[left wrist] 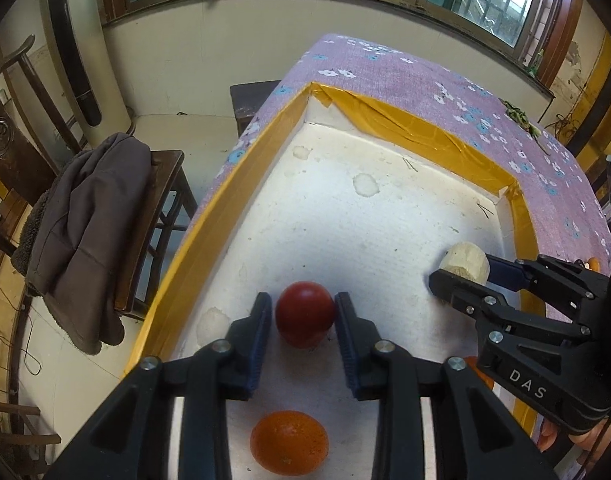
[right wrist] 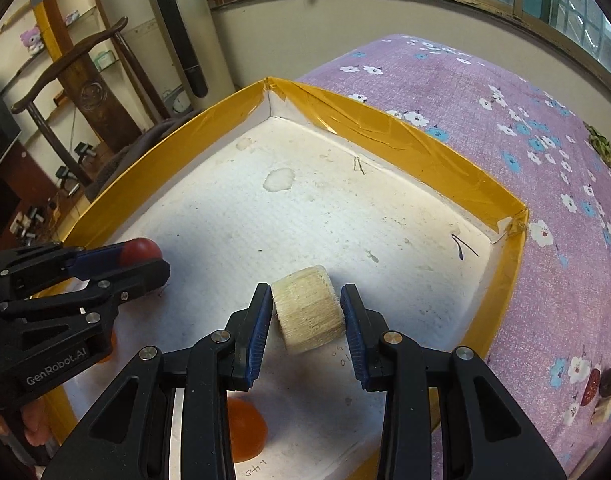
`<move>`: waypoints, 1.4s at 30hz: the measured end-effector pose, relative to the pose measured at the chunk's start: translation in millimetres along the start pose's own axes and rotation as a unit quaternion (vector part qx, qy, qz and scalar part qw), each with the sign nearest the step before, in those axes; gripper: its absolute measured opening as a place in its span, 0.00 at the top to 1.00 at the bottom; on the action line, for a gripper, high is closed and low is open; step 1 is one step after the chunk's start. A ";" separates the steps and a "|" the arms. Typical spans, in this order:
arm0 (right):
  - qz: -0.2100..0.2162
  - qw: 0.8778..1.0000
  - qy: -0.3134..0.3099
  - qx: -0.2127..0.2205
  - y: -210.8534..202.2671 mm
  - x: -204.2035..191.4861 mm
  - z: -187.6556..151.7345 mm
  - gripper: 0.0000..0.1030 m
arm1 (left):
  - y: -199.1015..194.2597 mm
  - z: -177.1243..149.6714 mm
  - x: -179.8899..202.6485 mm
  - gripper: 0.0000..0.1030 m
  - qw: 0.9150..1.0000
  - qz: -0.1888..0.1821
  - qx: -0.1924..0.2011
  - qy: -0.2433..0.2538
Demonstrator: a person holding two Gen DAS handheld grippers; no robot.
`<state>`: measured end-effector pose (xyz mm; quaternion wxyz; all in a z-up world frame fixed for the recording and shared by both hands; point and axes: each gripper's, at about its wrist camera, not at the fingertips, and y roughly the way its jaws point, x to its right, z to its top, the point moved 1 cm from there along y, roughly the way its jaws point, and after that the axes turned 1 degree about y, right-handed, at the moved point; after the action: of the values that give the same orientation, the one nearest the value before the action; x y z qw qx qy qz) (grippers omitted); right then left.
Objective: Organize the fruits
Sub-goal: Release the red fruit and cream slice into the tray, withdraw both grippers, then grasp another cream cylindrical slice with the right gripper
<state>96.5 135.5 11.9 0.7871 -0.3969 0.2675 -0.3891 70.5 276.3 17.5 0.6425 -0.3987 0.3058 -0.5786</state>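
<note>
Both tools hung over the tray (left wrist: 425, 120), a white foam box with a yellow taped rim that sat on the cloth-covered counter (left wrist: 385, 72), and each pointed steeply down at its floor. The left tool (left wrist: 303, 301) straddled the red fruit (left wrist: 304, 314), which sat on the tray floor near the left wall. Its pads stood just beside the fruit's flanks and seemed slack rather than pressing, so I judged it released. The right tool (right wrist: 306, 300) was clenched on the pale chunk (right wrist: 309, 312), a short fibrous cylinder gripped across its flat ends near the right wall. Whether the chunk touched the floor could not be told. An orange (left wrist: 289, 446) lay in the tray behind the left tool's fingers. The step appeared to be setting both pieces down inside the tray. To do it well, the left tool would need to spread its jaws evenly, so that neither pad nudged the round fruit, and then lift straight back along its own line, since a sideways drag could send the fruit rolling toward the orange or the wall. The right tool would do best to lower the chunk until it sat firm before letting go, because a cylinder dropped on its curved side would likely roll. The two tools stood well apart, so they could withdraw together without clashing.
</note>
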 end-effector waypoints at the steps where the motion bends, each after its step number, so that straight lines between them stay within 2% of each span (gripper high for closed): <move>1: 0.001 1.000 -0.001 -0.003 0.1 0.1 -0.4 0.67 | 0.0 0.0 -0.8 0.49 1.000 0.005 -0.001 -0.002; 4: -0.003 1.000 -0.009 -0.003 -3.0 -1.0 -2.2 0.66 | 0.4 1.2 -1.7 0.46 1.000 0.007 -0.004 -0.007; 7: -0.010 1.000 -0.006 0.000 -8.4 -0.2 -4.3 0.60 | 1.6 1.1 1.6 0.42 1.000 0.011 -0.009 -0.005; 10: -0.014 1.000 -0.005 0.003 -15.9 3.2 -7.1 0.60 | -3.1 1.8 3.9 0.35 1.000 0.011 -0.004 -0.009; 17: -0.041 0.999 -0.001 0.022 -47.4 17.5 -13.2 0.60 | -26.1 1.7 -3.6 0.31 0.999 0.016 0.016 -0.034; 22: -0.025 0.999 0.014 0.042 -67.8 30.7 -19.1 0.59 | -51.3 -6.6 -9.5 0.26 0.997 0.053 0.038 -0.048; 26: -0.017 0.999 0.008 0.047 -80.0 37.1 -26.7 0.59 | -68.9 -15.3 -7.3 0.20 0.994 0.065 0.048 -0.070; 31: -0.013 0.998 -0.002 0.062 -103.4 46.8 -41.2 0.58 | -89.2 -23.6 13.2 0.15 0.992 0.066 0.073 -0.079; 34: -0.032 0.997 -0.006 0.076 -118.2 56.0 -51.8 0.43 | -96.4 -26.2 33.2 0.14 0.993 0.062 0.079 -0.066; 35: -0.035 0.996 -0.006 0.081 -122.6 59.4 -55.2 0.42 | -99.0 -26.7 40.4 0.14 0.993 0.062 0.081 -0.060; 42: -0.065 0.994 0.009 0.088 -149.0 92.7 -83.1 0.42 | -116.7 -28.5 87.8 0.09 0.994 0.049 0.096 -0.019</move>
<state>27.5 -32.6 80.6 0.7898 -0.3389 0.2131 -0.4647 0.4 183.7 110.5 0.7110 -0.3304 0.2560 -0.5655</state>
